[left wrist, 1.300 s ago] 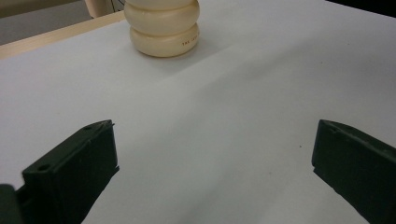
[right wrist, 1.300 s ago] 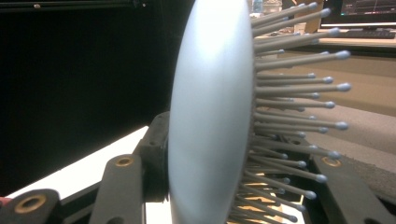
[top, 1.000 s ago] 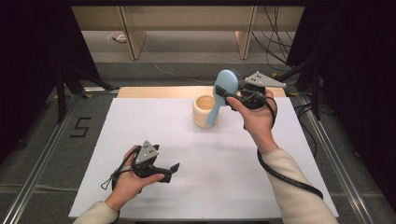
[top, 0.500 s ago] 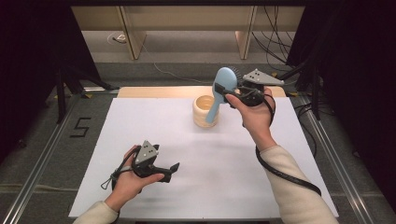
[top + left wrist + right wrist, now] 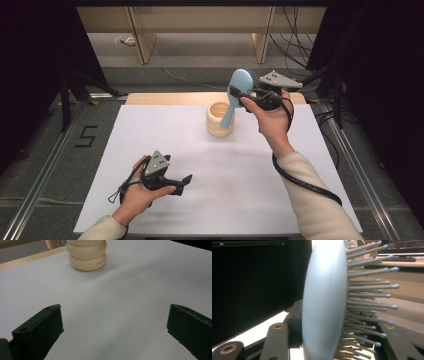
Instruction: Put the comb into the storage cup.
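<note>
High view had the left gripper [image 5: 186, 180] nearest, resting low on the white table sheet [image 5: 165, 130] in the person's left hand [image 5: 137, 192], its jaws spread apart with nothing between them. Left gripper view looked along those two black jaws, wide at either side of bare white sheet, and ahead of them, well apart, stood the cream ribbed holder [image 5: 87, 254] with small dark print on its lower ring.

Farther off in the high view, the right gripper [image 5: 246, 95] was held up in the right hand [image 5: 272, 117], beyond and just to the side of the holder [image 5: 220, 119]. Its jaws were clamped on the head of a light blue hairbrush [image 5: 239, 85], whose handle sloped down from the gripper into the holder's open mouth. Right gripper view showed the brush [image 5: 324, 300] edge-on between the jaws, its smooth blue back against one jaw and its ball-tipped bristles [image 5: 372, 287] pointing toward the other. Beyond the gripper lay the wooden strip [image 5: 165, 98] along the table's far edge.
</note>
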`<control>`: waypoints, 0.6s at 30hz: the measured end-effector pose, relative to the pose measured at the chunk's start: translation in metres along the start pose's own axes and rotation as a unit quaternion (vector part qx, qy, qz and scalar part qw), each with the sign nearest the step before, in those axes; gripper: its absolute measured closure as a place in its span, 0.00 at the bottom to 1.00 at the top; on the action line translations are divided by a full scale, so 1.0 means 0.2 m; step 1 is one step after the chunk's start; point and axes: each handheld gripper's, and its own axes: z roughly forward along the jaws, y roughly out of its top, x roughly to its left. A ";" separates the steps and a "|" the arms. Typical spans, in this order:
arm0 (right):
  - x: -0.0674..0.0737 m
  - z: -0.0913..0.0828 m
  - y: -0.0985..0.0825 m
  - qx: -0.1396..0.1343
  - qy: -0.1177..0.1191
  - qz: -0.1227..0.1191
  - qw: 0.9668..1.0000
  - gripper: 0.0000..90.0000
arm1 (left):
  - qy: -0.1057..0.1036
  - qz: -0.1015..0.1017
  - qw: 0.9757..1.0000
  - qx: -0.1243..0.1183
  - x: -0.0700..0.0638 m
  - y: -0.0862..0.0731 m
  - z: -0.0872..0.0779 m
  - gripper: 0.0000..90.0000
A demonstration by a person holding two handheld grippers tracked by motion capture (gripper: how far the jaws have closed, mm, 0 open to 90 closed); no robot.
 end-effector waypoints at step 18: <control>-0.01 0.04 0.03 -0.003 -0.005 0.003 1.000 0.56 | -0.001 -0.001 1.000 -0.002 0.00 0.00 0.00 0.00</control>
